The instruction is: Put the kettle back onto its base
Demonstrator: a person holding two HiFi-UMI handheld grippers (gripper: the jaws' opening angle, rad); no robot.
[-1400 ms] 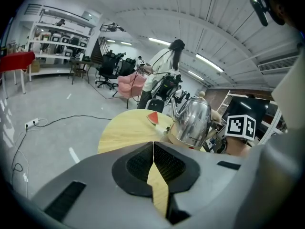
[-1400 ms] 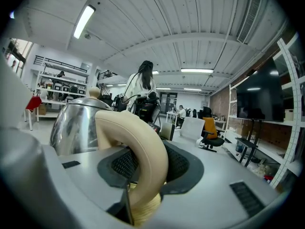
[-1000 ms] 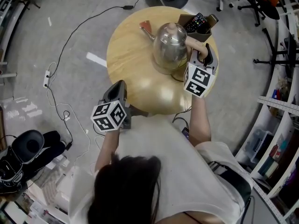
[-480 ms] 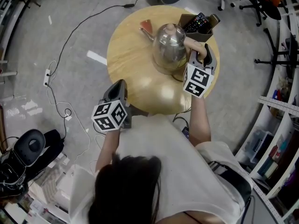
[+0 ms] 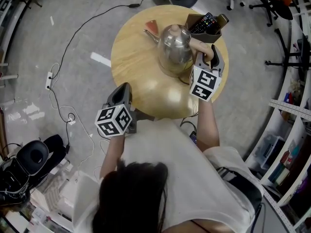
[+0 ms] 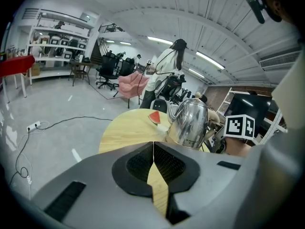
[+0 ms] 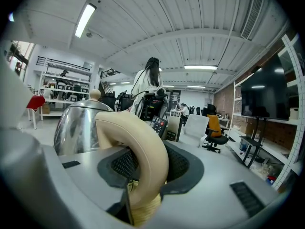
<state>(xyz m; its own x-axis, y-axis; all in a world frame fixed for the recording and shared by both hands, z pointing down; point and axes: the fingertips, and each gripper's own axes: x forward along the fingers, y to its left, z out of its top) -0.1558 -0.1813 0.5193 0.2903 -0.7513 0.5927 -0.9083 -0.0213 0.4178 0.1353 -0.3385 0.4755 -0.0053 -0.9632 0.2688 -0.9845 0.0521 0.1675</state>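
Observation:
A shiny steel kettle (image 5: pixel 174 47) with a curved beige handle (image 5: pixel 201 45) stands at the far right of the round wooden table (image 5: pixel 136 52). My right gripper (image 5: pixel 208 56) is shut on that handle. In the right gripper view the handle (image 7: pixel 143 151) fills the gap between the dark pads, with the kettle body (image 7: pixel 78 123) to the left. The base is hidden under the kettle, so I cannot tell whether the two touch. My left gripper (image 5: pixel 122 92) hangs at the table's near edge, shut on nothing. In its own view the kettle (image 6: pixel 193 123) lies ahead and to the right.
A red wedge (image 5: pixel 152 26) lies just beyond the spout. A dark box holding remote controls (image 5: pixel 204 24) stands right behind the kettle handle. A dark cord (image 5: pixel 187 81) runs off the table's near right edge. Cables (image 5: pixel 63 106) and a power strip (image 5: pixel 48 81) lie on the floor at left.
The kettle and my right gripper have shifted slightly toward the far left of the table. The left gripper has stayed where it was.

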